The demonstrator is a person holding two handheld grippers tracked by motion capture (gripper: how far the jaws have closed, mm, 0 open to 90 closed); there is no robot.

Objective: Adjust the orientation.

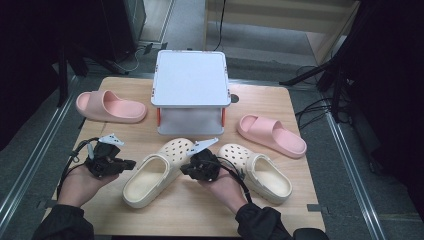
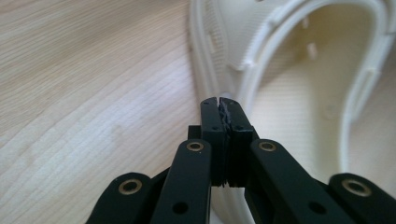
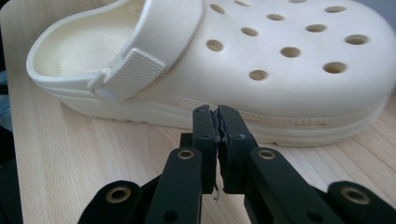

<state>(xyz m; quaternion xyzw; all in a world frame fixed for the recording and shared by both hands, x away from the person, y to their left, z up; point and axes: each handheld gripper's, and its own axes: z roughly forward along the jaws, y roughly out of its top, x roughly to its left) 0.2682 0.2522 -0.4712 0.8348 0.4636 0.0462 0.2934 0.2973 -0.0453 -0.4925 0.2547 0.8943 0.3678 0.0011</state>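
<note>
With both jaws closed empty, we judged the left cream clog (image 1: 152, 177) light, probably springy, best gripped by its heel rim.

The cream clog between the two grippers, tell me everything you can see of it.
The left cream clog looks like soft foam, with round holes over the toe and a ridged strap swung forward over the top. It stands upright on the wooden table, toe toward the white stand. The shut left gripper and right gripper flank it; contact isn't clear.
</note>
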